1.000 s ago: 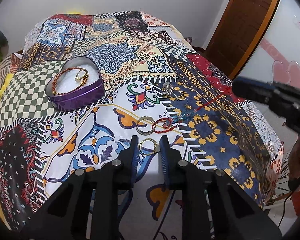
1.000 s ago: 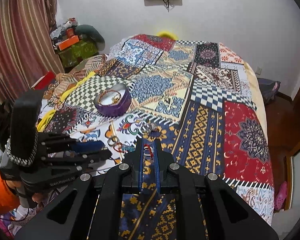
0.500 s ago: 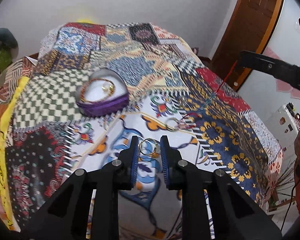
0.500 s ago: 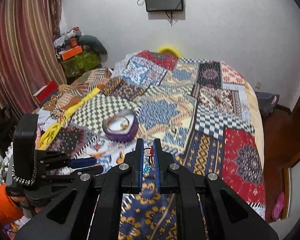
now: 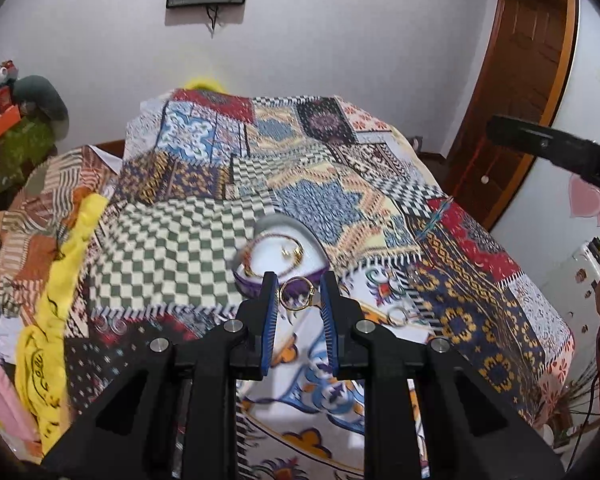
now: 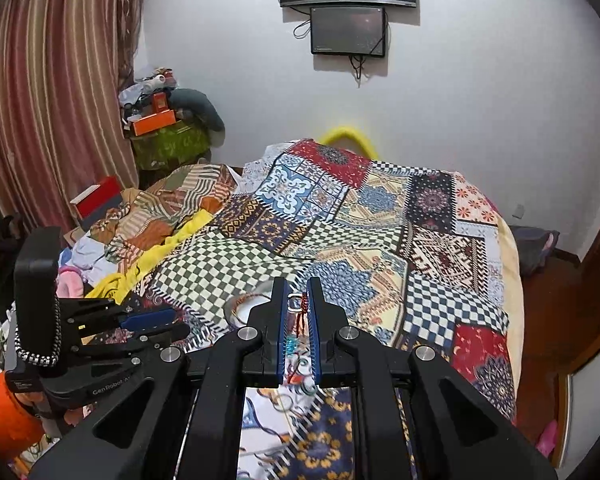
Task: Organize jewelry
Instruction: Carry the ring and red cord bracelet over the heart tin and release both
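Observation:
My left gripper [image 5: 299, 294] is shut on a gold ring [image 5: 297, 294] and holds it above the patchwork bedspread, just in front of the purple heart-shaped box [image 5: 284, 256]. The box holds a red-gold bracelet [image 5: 260, 258]. My right gripper [image 6: 297, 304] is shut on a red cord bracelet [image 6: 300, 316] with a metal ring at its top end; the cord hangs down between the fingers. It also shows at the right of the left wrist view [image 5: 540, 144], with the cord [image 5: 470, 160] dangling. Another ring [image 5: 398, 315] lies on the bedspread.
The patchwork bedspread [image 5: 340, 184] covers the bed. A yellow cloth [image 5: 60, 280] and piled clothes lie at the left edge. A wooden door [image 5: 512, 80] stands at the right. Screens hang on the far wall [image 6: 348, 28].
Both grippers have risen off the bedspread. The left one lifted the gold ring and moved toward the purple box. The right one lifted the red cord bracelet clear of the bed.

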`<state>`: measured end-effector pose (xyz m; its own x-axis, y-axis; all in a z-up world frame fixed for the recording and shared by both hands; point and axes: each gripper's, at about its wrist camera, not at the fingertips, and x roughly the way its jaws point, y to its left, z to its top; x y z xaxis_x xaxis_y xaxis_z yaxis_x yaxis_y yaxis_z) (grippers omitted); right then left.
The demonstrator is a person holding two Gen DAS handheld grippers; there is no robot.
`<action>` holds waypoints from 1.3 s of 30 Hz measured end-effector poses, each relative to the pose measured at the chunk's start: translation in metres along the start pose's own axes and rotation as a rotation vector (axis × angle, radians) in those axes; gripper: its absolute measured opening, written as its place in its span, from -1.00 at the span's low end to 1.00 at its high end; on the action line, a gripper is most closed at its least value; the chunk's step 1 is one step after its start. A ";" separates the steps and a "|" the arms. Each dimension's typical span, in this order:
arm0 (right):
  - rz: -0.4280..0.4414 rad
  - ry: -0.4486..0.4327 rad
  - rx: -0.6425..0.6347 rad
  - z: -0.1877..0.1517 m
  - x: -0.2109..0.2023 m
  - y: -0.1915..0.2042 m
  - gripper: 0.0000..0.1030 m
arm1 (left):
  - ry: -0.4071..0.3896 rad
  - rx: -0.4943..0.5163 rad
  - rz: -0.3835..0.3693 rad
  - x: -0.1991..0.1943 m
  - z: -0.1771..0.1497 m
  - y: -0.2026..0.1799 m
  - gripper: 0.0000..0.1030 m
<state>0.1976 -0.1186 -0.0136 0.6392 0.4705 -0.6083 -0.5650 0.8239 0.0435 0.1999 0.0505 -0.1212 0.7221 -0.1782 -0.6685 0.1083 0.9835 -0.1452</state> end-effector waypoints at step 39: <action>0.136 0.394 0.108 -0.014 0.172 0.010 -0.84 | 0.144 -0.050 0.031 0.115 0.008 0.043 -0.61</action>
<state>0.2942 -0.0338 -0.1288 0.3026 0.4377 -0.8467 -0.5589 0.8011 0.2144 0.2928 0.0726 -0.1985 0.6191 -0.1544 -0.7700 0.0512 0.9863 -0.1567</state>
